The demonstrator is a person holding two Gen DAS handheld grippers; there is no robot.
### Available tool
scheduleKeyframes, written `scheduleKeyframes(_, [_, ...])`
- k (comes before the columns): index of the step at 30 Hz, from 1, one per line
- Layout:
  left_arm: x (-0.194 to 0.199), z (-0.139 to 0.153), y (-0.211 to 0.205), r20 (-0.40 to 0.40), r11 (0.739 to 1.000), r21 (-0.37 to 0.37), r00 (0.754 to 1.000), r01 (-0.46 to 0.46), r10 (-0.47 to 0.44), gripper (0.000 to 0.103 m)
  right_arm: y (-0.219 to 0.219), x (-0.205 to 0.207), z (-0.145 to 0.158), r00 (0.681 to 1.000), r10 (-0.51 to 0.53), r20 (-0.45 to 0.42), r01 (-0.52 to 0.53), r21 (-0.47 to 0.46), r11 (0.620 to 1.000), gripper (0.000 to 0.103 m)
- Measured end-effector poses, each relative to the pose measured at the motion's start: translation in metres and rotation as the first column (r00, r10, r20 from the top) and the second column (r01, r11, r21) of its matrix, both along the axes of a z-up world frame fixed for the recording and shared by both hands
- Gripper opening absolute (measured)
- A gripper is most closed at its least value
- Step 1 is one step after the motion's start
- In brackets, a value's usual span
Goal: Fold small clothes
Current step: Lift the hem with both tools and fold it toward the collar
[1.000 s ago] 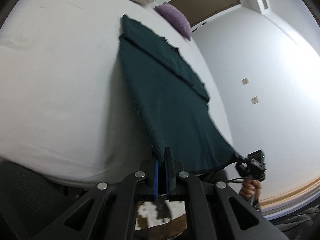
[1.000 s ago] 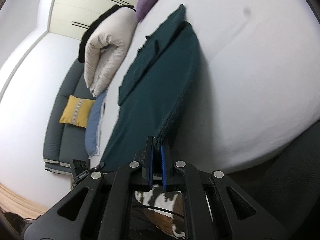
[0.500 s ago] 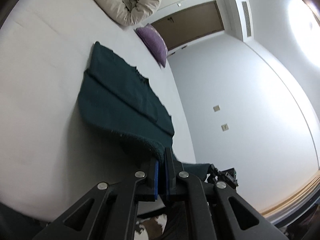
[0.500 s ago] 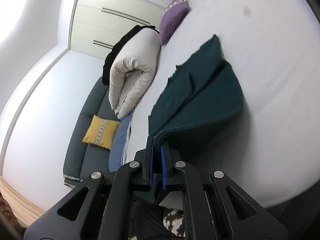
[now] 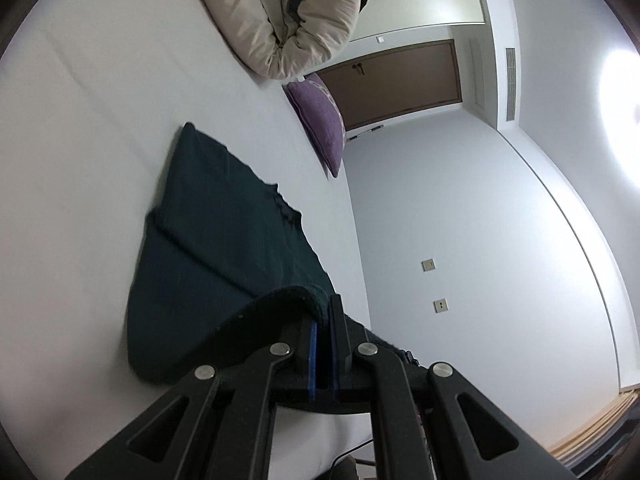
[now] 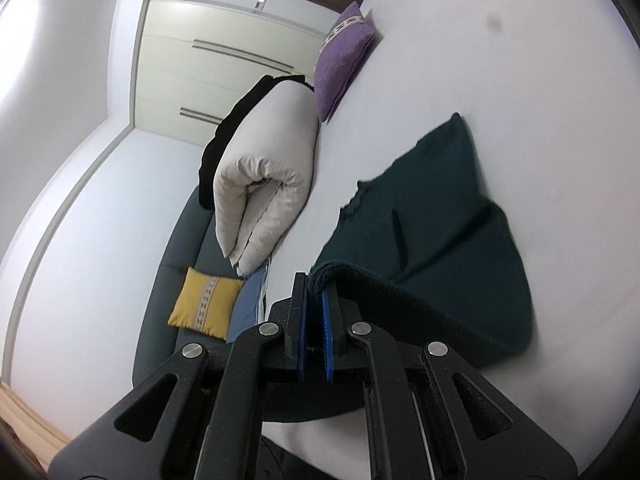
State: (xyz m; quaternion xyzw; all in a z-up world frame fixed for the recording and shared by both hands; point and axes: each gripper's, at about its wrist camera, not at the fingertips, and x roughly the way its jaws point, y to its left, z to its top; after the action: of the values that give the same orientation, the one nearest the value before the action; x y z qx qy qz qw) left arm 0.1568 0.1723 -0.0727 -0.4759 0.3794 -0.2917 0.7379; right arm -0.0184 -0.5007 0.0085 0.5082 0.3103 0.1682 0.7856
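**Near hem lifted and carried over the body of the garment**

A second ago the dark green garment (image 5: 224, 264) lay stretched flat from the bed's near edge, each near corner pinched. Now both corners are up off the white bed (image 5: 80, 160) and carried forward over the cloth — the near half arches above the half still lying flat, so a fold across the middle is well under way. What remains, as I judge it, is to bring the hem on toward the far edge and lay it down square.

The left gripper (image 5: 325, 312) has its jaws pressed together on the rolled hem; the right gripper (image 6: 315, 280) likewise clamps a bunched corner of the same hem between its blue pads. The garment's far part rests on the mattress, with a lengthwise fold already lying on it.

Around it: a rolled cream duvet (image 5: 288, 12) and a purple cushion (image 5: 320, 120) lie beyond the far edge — well apart from the cloth, so nothing blocks the landing. A yellow cushion (image 6: 206, 308) sits on a grey sofa (image 6: 172, 264) beside the bed. Motion blur softens the far hem, so its exact alignment is hard to tell.
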Motion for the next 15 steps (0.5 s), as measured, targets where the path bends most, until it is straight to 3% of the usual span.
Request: scheduleKeyframes(15, [0.145,-0.027,-0.022,-0.043,0.996,0.08,0.998,-0.041,0.045,0.006,-0.018,0.18,-0.058,0.99,-0.078,-0.12,0.07,-0.074,0.995,0.005])
